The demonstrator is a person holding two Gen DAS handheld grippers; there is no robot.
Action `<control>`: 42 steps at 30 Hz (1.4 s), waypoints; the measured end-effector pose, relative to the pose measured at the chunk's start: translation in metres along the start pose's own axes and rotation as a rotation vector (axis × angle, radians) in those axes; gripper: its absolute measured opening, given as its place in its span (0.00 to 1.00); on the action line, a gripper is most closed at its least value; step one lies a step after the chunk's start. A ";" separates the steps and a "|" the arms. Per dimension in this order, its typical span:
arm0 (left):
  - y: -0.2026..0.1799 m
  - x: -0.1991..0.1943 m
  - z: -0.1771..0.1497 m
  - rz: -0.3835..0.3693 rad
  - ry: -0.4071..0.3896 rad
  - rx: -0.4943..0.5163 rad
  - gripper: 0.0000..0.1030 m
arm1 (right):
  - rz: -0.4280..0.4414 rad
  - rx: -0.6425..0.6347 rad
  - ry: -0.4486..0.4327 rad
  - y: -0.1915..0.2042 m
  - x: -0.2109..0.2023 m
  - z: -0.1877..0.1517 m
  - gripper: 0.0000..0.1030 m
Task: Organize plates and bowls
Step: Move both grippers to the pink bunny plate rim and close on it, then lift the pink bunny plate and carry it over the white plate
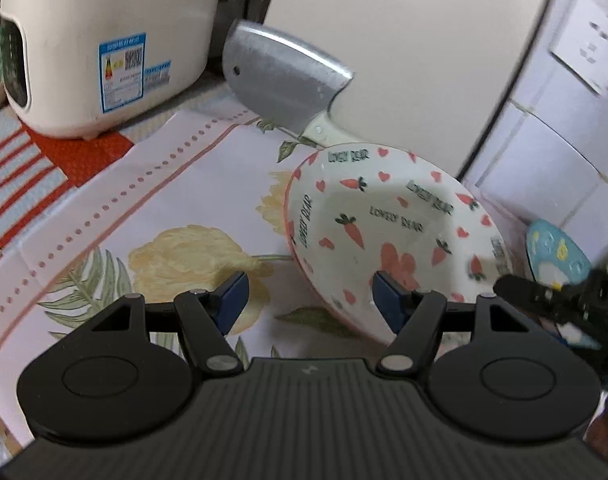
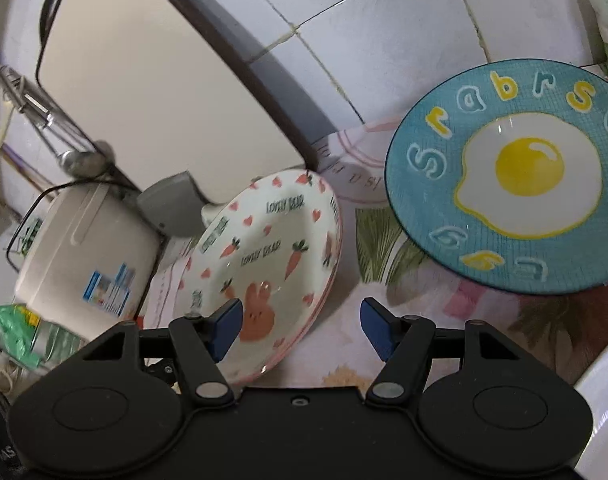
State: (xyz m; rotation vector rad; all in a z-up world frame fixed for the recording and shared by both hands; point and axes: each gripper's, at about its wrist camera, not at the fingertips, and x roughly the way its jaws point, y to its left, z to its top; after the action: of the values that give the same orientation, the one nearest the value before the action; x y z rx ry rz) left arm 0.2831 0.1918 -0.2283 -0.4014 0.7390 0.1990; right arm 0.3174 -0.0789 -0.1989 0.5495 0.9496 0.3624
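The white plate [image 1: 388,236], printed with carrots, hearts and a pink rabbit, sits tilted on the flowered tablecloth [image 1: 176,208], its far rim just below the cleaver [image 1: 282,80]; the cleaver leans against the cream board behind the plate, and the rice cooker [image 1: 104,44] stands well to the left of the plate on a striped mat. The left gripper [image 1: 310,300] hangs over the near edge of the plate with its jaws released and wide apart; its right blue pad overlaps the plate's near rim, though whether it touches cannot be told; the left pad is over bare cloth. In the right wrist view the right gripper [image 2: 298,330] is likewise spread and holding nothing, its left pad in front of the plate's rabbit, its right pad over the cloth; the blue plate [image 2: 512,208] with a fried egg lies to the right of the white plate, near it but apart, against the tiled wall [image 2: 384,40].
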 end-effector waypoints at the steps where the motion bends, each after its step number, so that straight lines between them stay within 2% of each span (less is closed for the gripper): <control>1: -0.001 0.003 0.002 0.011 -0.013 -0.017 0.63 | -0.008 -0.003 0.000 0.000 0.004 0.001 0.69; 4: -0.015 0.008 0.001 0.052 -0.036 0.045 0.62 | -0.023 0.014 -0.003 0.000 0.012 0.001 0.69; 6: -0.017 0.009 -0.001 0.064 -0.043 0.037 0.62 | -0.019 0.034 -0.008 -0.001 0.015 0.000 0.69; 9: -0.017 0.015 -0.003 0.069 -0.016 0.037 0.62 | -0.021 0.036 -0.024 0.000 0.018 0.001 0.68; 11: -0.016 0.019 -0.003 0.069 -0.001 0.046 0.61 | -0.015 0.042 -0.021 0.000 0.021 0.001 0.63; 13: -0.012 0.021 -0.004 0.041 -0.003 0.053 0.46 | -0.011 0.030 -0.023 0.001 0.024 0.000 0.56; 14: -0.012 0.023 -0.004 0.022 -0.001 0.075 0.31 | -0.013 0.020 -0.024 0.002 0.025 0.000 0.53; 15: -0.011 0.024 -0.003 -0.006 0.002 0.087 0.24 | -0.015 0.021 -0.021 0.002 0.026 0.000 0.50; 19: -0.007 0.028 0.004 -0.043 0.044 0.052 0.22 | -0.031 0.009 -0.013 0.003 0.033 -0.001 0.36; 27: -0.007 0.030 0.010 -0.053 0.095 0.046 0.23 | -0.054 -0.079 -0.056 0.007 0.041 -0.004 0.34; 29: -0.005 0.029 0.013 -0.053 0.121 0.029 0.23 | -0.104 -0.138 -0.050 0.013 0.042 -0.004 0.22; 33: -0.011 0.021 0.017 -0.040 0.141 0.107 0.23 | -0.145 -0.209 0.011 0.022 0.036 -0.001 0.22; 36: -0.011 0.011 0.021 -0.066 0.154 0.126 0.23 | -0.170 -0.252 0.039 0.034 0.023 0.002 0.22; 39: -0.018 -0.007 0.019 -0.060 0.128 0.175 0.23 | -0.149 -0.238 0.030 0.031 0.008 0.001 0.22; 42: -0.022 -0.028 0.018 -0.064 0.126 0.181 0.23 | -0.131 -0.226 0.014 0.029 -0.011 -0.003 0.22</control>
State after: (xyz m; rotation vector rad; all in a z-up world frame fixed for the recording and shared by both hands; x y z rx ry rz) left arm 0.2807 0.1781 -0.1907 -0.2662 0.8593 0.0458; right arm 0.3074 -0.0601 -0.1760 0.2776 0.9388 0.3502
